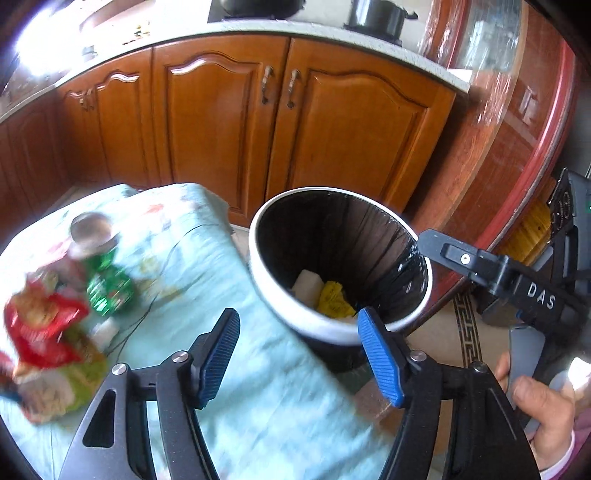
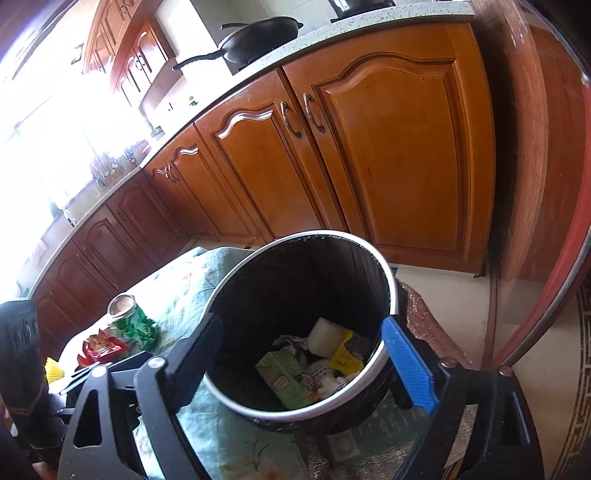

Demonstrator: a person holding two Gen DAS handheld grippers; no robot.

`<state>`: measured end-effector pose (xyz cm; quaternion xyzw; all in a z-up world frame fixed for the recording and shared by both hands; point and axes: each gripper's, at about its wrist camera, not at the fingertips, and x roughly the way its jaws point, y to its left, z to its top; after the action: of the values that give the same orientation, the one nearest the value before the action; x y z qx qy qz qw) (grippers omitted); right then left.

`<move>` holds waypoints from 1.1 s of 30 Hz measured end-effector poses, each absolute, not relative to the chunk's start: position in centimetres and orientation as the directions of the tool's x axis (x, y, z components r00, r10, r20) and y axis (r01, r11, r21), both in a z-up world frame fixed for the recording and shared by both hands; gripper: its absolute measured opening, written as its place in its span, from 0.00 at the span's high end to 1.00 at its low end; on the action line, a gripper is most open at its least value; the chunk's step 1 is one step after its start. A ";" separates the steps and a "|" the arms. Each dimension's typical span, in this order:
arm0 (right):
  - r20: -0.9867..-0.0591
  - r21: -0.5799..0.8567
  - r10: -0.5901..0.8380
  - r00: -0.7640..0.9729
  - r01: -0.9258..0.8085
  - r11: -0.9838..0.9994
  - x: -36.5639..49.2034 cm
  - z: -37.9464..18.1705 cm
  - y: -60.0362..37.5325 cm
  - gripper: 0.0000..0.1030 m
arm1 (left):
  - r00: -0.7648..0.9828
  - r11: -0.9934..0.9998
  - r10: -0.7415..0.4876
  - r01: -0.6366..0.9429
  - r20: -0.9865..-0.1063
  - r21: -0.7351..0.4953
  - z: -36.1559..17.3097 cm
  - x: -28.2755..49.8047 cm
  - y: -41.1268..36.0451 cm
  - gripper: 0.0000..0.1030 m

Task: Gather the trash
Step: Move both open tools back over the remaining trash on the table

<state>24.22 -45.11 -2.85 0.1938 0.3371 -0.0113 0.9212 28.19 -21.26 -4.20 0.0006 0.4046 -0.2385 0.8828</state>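
A round bin (image 1: 271, 291) with a white rim and black liner stands beside a low table under a pale green cloth (image 1: 207, 280); in the right wrist view the bin (image 2: 229, 288) holds a green carton, a white block and a yellow wrapper. On the cloth lie a crushed green can (image 1: 107, 280), a red snack bag (image 1: 40, 325) and a yellow-green wrapper. My left gripper (image 1: 299, 354) is open and empty over the cloth's edge, next to the bin. My right gripper (image 2: 303, 354) is open and empty above the bin's mouth. The right gripper also shows in the left wrist view (image 1: 480, 266).
Wooden kitchen cabinets (image 2: 369, 155) stand behind the bin, with a wok (image 2: 258, 40) and a pot (image 1: 376, 14) on the counter above. A red-rimmed round table edge (image 1: 532, 177) curves along the right. Tiled floor lies beneath.
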 end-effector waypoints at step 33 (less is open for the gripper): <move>-0.650 0.403 0.352 0.673 -0.088 0.911 21.3 -5.6 -27.7 0.08 | 0.666 0.947 -0.230 -0.015 -0.710 -0.321 -3.9 15.9 0.8 0.33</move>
<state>21.32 -27.71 -5.62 0.1716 0.3851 0.1226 0.8984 15.95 0.84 -3.85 -0.1517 0.4043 -0.0599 0.9000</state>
